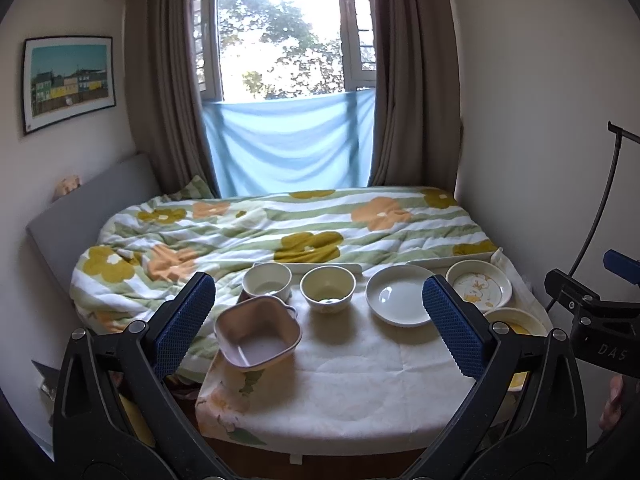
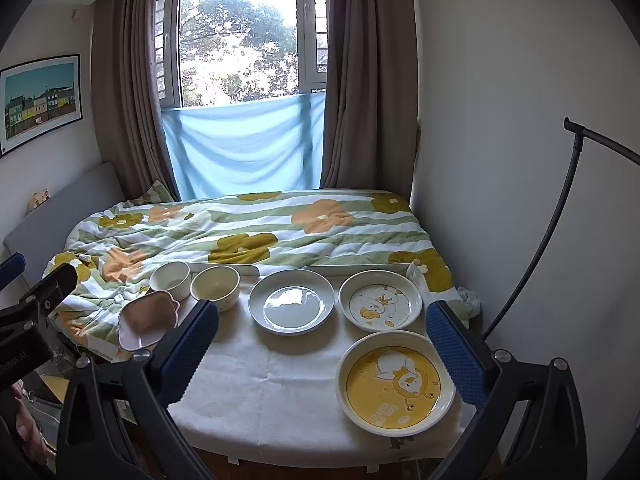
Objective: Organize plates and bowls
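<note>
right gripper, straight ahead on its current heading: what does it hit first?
Probably the plain white plate, centred between the open right gripper fingers. Bare tablecloth lies before it, so depth is uncertain.

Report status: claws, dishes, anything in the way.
Left claw open, empty. Right claw open, empty. Three bowls and three plates spread on the table, none stacked. Nothing in the way.

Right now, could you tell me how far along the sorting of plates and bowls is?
Nothing looks done yet. Three bowls and three plates lie singly on the table, none stacked. Nothing is in hand: the left gripper and right gripper are both open and empty. All the grouping is left.
</note>
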`<state>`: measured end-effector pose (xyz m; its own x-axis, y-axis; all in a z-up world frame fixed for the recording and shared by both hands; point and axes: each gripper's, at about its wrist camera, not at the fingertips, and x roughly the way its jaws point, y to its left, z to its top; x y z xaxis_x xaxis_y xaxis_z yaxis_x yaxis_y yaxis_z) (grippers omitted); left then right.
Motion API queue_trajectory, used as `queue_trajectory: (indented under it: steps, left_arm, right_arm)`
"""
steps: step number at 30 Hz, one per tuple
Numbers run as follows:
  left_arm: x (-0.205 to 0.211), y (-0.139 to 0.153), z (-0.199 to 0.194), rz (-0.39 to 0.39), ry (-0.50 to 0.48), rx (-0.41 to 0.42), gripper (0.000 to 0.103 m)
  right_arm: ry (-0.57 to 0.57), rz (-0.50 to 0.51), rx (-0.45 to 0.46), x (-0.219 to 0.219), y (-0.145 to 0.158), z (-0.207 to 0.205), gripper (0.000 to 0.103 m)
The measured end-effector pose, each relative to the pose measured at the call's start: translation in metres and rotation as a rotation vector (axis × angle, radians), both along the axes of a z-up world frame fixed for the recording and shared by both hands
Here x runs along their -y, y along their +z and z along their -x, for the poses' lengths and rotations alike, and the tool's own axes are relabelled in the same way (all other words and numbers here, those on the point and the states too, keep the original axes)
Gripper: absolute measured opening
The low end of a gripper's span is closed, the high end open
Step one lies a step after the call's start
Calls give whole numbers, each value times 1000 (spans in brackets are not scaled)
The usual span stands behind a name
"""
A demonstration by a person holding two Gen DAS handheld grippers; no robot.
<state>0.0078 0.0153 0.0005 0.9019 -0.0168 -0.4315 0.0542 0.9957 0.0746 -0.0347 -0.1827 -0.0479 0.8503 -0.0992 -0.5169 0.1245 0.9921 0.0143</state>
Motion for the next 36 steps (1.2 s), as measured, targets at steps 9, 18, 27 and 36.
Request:
queue_trajectory:
  steps: [9, 18, 27, 36]
  left_arm:
    - [1, 0, 3, -12, -18, -2, 103]
    - [1, 2, 5, -12, -21, -3, 103]
    - [3, 0, 6, -14, -37, 0, 103]
    - [3, -2, 7, -14, -31, 2, 103]
  right_arm:
    - [-3, 1, -5, -5, -1, -3, 103]
    - [-1, 2, -2, -7, -4, 1, 103]
    - [-4, 1, -5, -6, -7, 4, 103]
    - [-4, 2, -4, -6, -4, 6, 103]
